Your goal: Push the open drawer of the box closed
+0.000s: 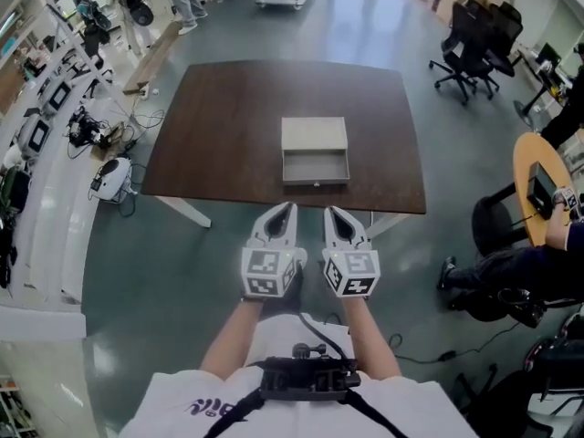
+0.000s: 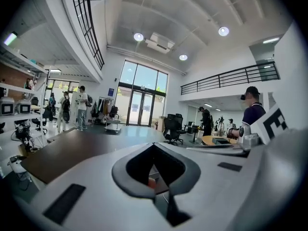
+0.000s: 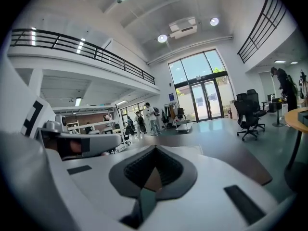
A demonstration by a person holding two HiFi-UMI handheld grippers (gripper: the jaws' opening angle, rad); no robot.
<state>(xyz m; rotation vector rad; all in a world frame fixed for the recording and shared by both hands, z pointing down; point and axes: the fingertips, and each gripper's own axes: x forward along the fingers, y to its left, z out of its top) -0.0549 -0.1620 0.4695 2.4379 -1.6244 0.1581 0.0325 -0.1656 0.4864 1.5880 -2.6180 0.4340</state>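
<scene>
Black office chairs [image 1: 474, 35] stand upper right, a round wooden tabletop [image 1: 525, 167] at right edge, cluttered white benches [image 1: 64, 181] along the left.

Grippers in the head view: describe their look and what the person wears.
The left gripper and right gripper are pale grey with tapering fingers, dark-lined inside. Each carries a white cube of black square markers. The person wears a white T-shirt and black chest harness.

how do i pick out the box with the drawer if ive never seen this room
Find the big dark brown table in the middle of the grey floor. Near its edge closest to the person sits a flat pale grey box, its drawer pulled out toward that edge. It is the only thing on the tabletop.
</scene>
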